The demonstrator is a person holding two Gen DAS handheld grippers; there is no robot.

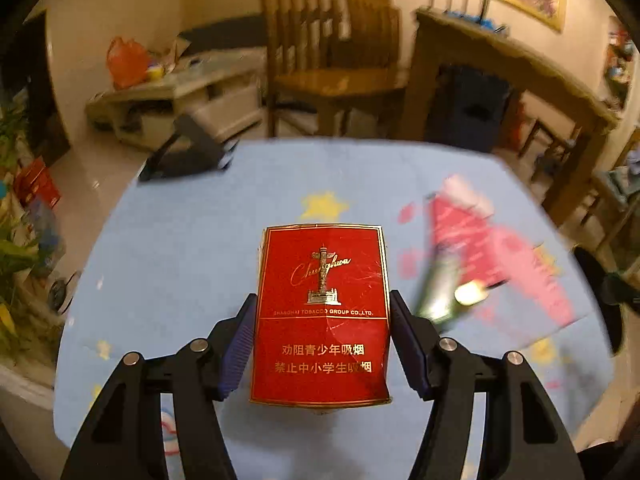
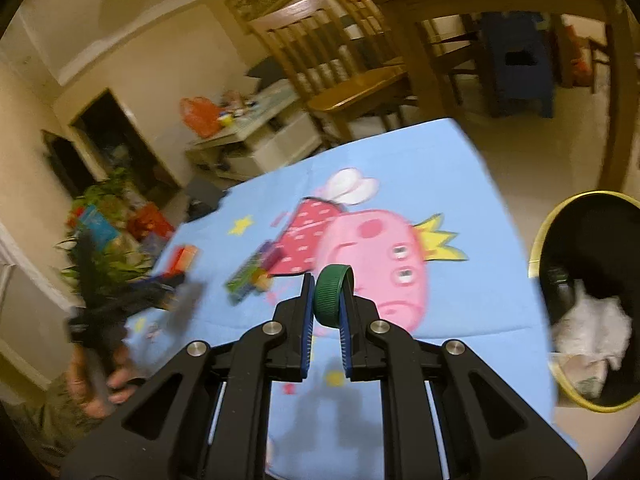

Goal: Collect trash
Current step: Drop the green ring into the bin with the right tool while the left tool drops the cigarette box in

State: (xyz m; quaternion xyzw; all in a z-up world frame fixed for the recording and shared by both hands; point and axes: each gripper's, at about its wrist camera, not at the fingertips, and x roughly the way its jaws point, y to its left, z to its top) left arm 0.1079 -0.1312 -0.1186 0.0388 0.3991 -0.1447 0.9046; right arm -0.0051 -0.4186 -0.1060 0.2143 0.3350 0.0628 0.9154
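1. Between the fingers of our left gripper [image 1: 322, 344], at 6 o'clock in the left wrist view, we hold a red cigarette pack [image 1: 322, 312]; the blue-ribbed pads [image 1: 236, 356] press on its two long sides, and it hangs above the blue tablecloth [image 1: 180, 248].
2. At 6 o'clock in the right wrist view, our right gripper [image 2: 325, 316] pinches a green bottle cap [image 2: 333, 296] on edge, the fingers nearly together around its ribbed rim.
3. At 8 o'clock in the right view we see the left hand [image 2: 96, 380] gripping its tool's handle, blurred, with the red pack showing beyond it near 9 o'clock.
4. Just left of the cap, near the centre of the right view, a green and multicoloured wrapper [image 2: 250, 278] lies on the cloth; in the left view it is a green blur at 3 o'clock, too smeared for us to read.
5. Under and beyond the cap, the cloth carries a pink cartoon pig print [image 2: 372, 256] with yellow stars.
6. At 3 to 4 o'clock in the right view, off the table's edge, a black bin with a yellow rim [image 2: 538, 240] stands on the floor, with white crumpled paper [image 2: 592, 324] inside.
7. At 10 o'clock in the left view, a dark stand [image 1: 188, 152] sits on the table's far corner.
8. At 12 o'clock, beyond the table, wooden chairs [image 1: 316, 40] stand beside a wooden dining table [image 1: 500, 64].
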